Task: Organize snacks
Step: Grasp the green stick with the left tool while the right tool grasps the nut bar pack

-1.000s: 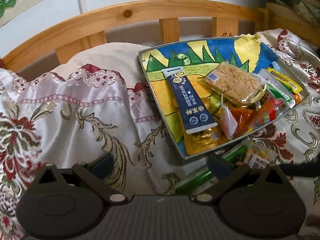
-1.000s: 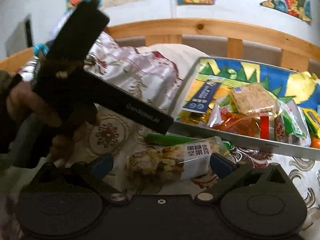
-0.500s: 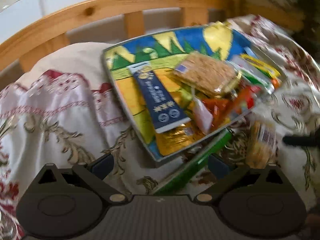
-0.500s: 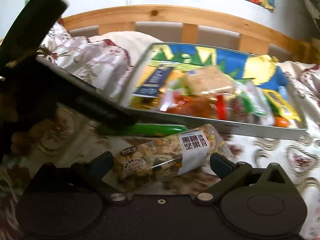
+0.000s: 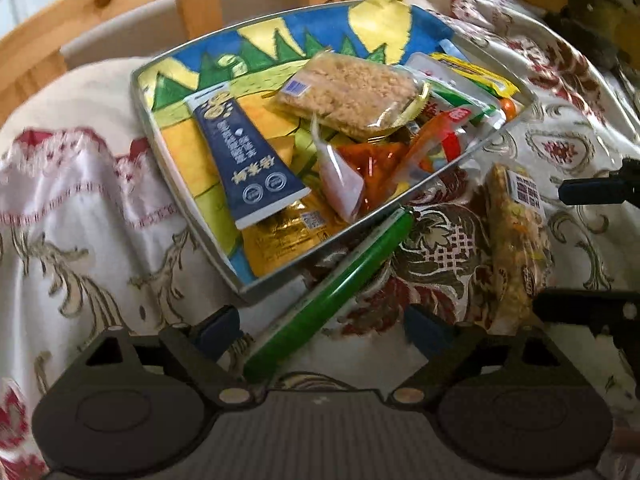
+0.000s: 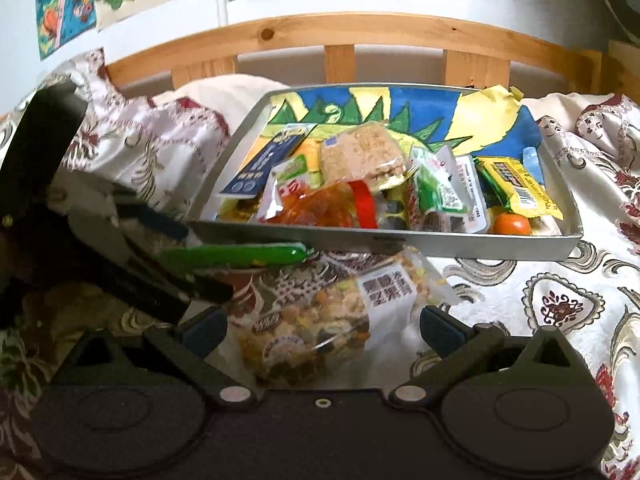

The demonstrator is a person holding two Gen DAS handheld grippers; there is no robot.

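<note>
The left gripper straddles the green stick, which lies on the bed beside the tray; its fingers are closing, not yet touching. Centre the stick between them before lifting. The right gripper brackets the nut bar, fingers spread; align across its narrow width.

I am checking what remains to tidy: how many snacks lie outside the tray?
2. A green stick lies on the bedspread against the tray front wall, between the closing left gripper fingers. A nut bar lies beside it. The tray may hide others.
</note>
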